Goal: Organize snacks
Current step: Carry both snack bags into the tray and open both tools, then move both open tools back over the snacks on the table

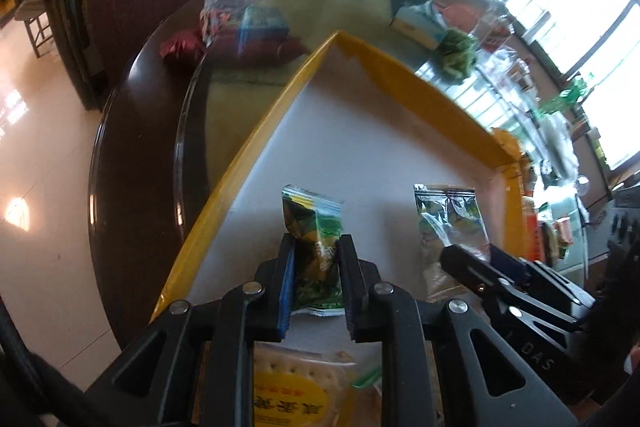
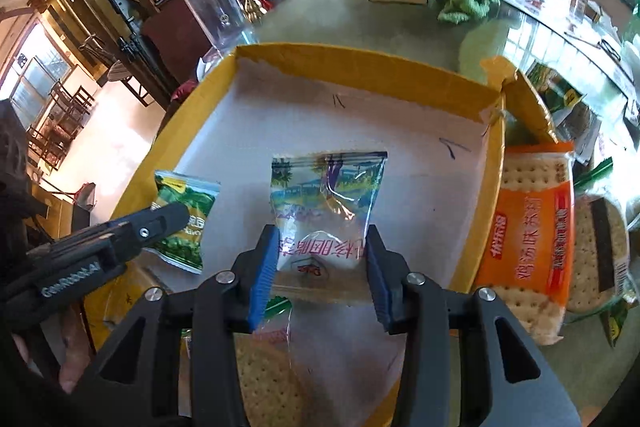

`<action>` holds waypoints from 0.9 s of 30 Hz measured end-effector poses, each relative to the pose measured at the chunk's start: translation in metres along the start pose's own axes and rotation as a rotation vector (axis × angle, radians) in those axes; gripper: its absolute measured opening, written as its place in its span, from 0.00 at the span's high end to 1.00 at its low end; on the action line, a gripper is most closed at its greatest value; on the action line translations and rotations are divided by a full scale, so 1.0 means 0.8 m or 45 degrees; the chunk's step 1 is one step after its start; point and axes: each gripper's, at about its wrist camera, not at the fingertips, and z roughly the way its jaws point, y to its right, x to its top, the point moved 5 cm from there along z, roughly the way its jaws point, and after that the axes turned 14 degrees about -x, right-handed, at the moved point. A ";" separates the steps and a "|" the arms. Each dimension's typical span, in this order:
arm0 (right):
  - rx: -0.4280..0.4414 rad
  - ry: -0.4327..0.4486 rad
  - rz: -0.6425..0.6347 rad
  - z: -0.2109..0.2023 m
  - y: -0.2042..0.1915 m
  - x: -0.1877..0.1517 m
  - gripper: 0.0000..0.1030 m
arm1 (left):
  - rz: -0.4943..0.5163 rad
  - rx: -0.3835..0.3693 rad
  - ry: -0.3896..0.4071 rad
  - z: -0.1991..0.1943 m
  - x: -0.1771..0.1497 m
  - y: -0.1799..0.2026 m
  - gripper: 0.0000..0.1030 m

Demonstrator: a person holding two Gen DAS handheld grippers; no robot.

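Your left gripper point(image 1: 318, 247) clamps the green packet point(image 1: 314, 227), your right gripper point(image 2: 322, 241) the clear packet point(image 2: 326, 195), both over the yellow-rimmed box point(image 2: 360, 67), low centre, likely for placing inside.

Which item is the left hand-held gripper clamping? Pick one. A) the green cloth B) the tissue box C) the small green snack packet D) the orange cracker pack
C: the left hand-held gripper has its fingers pressed against both sides of the small green snack packet over the yellow-rimmed box; the orange cracker pack lies outside the box.
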 end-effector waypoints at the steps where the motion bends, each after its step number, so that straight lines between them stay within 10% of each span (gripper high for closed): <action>1: -0.009 0.001 -0.010 0.001 -0.002 -0.001 0.54 | -0.008 0.016 0.012 -0.002 0.000 -0.003 0.71; 8: 0.053 0.110 0.008 -0.033 0.005 0.002 0.26 | 0.080 0.046 0.183 -0.037 -0.008 0.024 0.18; 12: 0.113 0.200 0.058 -0.075 0.029 -0.004 0.23 | 0.153 0.137 0.228 -0.057 -0.021 0.048 0.18; 27: 0.153 0.390 0.339 -0.195 0.235 -0.106 0.22 | 0.390 -0.090 0.205 -0.047 -0.120 0.239 0.18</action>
